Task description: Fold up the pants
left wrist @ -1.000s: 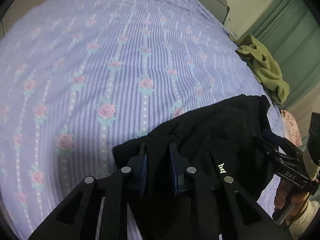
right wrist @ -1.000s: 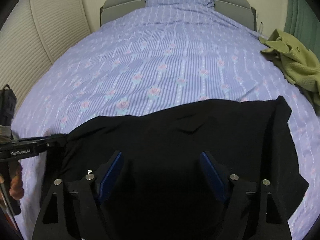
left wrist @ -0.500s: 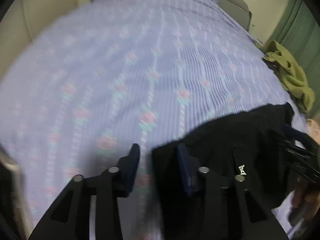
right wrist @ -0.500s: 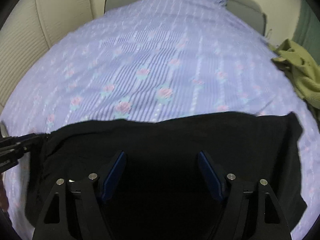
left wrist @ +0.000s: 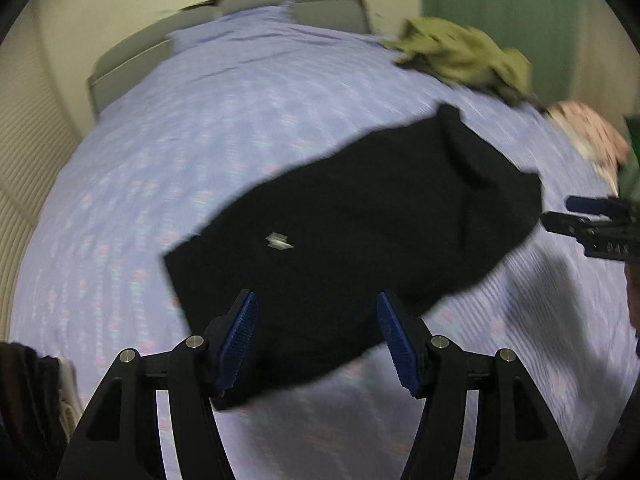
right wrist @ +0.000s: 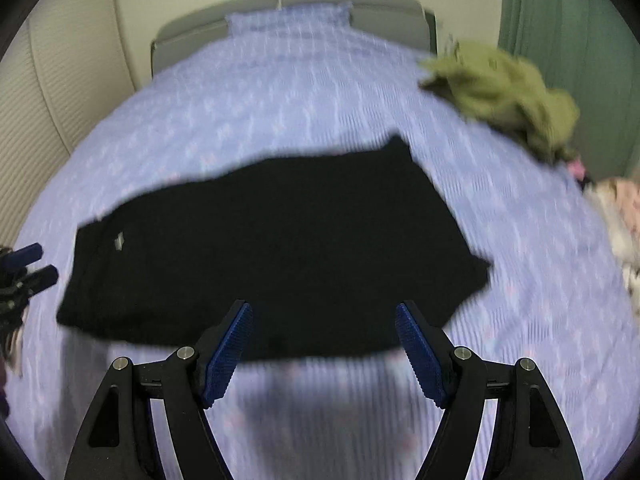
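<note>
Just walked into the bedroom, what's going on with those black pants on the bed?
A person with two handheld tongs is folding the black pants, which lie folded flat on the purple floral bedspread. The left tongs have just been opening with nothing between them; the right tongs are open and empty too.

black pants (left wrist: 360, 216) lie folded flat on the bed.

The lilac floral bedsheet (right wrist: 280, 92) lies bare from the folded black pants (right wrist: 276, 248) up to the grey headboard (right wrist: 384, 4). Along the right edge, a crumpled olive garment (right wrist: 504, 92) and a pink patterned cloth (right wrist: 616, 216) block passage there.
</note>
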`<state>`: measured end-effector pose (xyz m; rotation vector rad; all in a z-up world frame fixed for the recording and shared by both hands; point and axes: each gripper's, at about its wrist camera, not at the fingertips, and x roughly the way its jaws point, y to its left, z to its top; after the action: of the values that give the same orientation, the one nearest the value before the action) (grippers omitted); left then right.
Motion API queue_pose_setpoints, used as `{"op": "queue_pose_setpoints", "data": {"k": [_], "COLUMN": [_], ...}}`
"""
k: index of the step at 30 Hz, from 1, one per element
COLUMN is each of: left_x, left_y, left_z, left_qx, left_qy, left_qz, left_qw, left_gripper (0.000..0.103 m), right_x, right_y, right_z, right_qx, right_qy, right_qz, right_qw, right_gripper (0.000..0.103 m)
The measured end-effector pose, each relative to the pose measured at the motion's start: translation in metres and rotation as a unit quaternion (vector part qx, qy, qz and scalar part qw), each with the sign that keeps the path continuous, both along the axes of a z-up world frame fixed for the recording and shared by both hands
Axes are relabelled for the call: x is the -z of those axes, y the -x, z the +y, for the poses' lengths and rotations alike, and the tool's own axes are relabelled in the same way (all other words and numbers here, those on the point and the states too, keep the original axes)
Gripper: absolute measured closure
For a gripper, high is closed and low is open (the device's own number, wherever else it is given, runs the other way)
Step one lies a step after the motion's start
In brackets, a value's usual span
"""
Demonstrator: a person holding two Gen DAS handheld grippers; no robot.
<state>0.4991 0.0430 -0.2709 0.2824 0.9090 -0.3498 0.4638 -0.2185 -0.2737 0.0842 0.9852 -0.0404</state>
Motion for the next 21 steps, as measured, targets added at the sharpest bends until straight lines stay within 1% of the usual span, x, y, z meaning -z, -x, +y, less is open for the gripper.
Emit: {"op": "queue_pose_setpoints", "data": {"k": [2,5,6,9,10,12,14,16,19,21], "left_x": [0.009,0.017,0.019,0.022,0.023,0.025,0.028,0.034,0.042,0.046], "left_y": [0.010,0.021,0.024,0.031,0.034,0.040,0.043,0.042,0.033,0.021], "left_z": [-0.026,-0.054,-0.061,-0.080,-0.086,-0.099,-0.112,-0.127,-0.144,-0.154], "left_qx": [0.037,0.081,0.090,0.124,0.136,0.162,0.186,0.205,0.217,0.215], "left_qy": [-0.016,-0.044,-0.051,-0.063,-0.073,-0.090,-0.098,-0.106,-0.110,-0.099], "left_qz": [0.002,-0.012,-0.014,-0.025,-0.033,-0.051,-0.059,-0.062,-0.062,-0.050], "left_qw": [0.9992,0.9957,0.9945,0.9900,0.9875,0.9814,0.9760,0.9711,0.9680,0.9703], "left_gripper": [0.041,0.042,0.042,0.044,0.046,0.046,0.046,0.046,0.048,0.050], "right_x": [0.013,0.031,0.038,0.054,0.058,0.065,0.072,0.076,0.069,0.063], "right_y": [0.008,0.009,0.009,0.006,0.004,0.000,-0.004,-0.010,-0.016,-0.024], "right_z": [-0.005,-0.009,-0.009,-0.006,-0.005,-0.006,-0.010,-0.017,-0.031,-0.040], "right_qx": [-0.009,-0.024,-0.027,-0.041,-0.045,-0.049,-0.045,-0.033,-0.015,-0.011], "right_qy": [-0.016,-0.037,-0.044,-0.051,-0.051,-0.056,-0.059,-0.057,-0.047,-0.046], "right_qz": [0.013,0.034,0.042,0.052,0.054,0.059,0.065,0.066,0.046,0.032], "right_qw": [1.000,0.998,0.998,0.996,0.996,0.995,0.995,0.996,0.998,0.998], "right_gripper": [0.028,0.046,0.049,0.053,0.054,0.057,0.060,0.060,0.060,0.060]}}
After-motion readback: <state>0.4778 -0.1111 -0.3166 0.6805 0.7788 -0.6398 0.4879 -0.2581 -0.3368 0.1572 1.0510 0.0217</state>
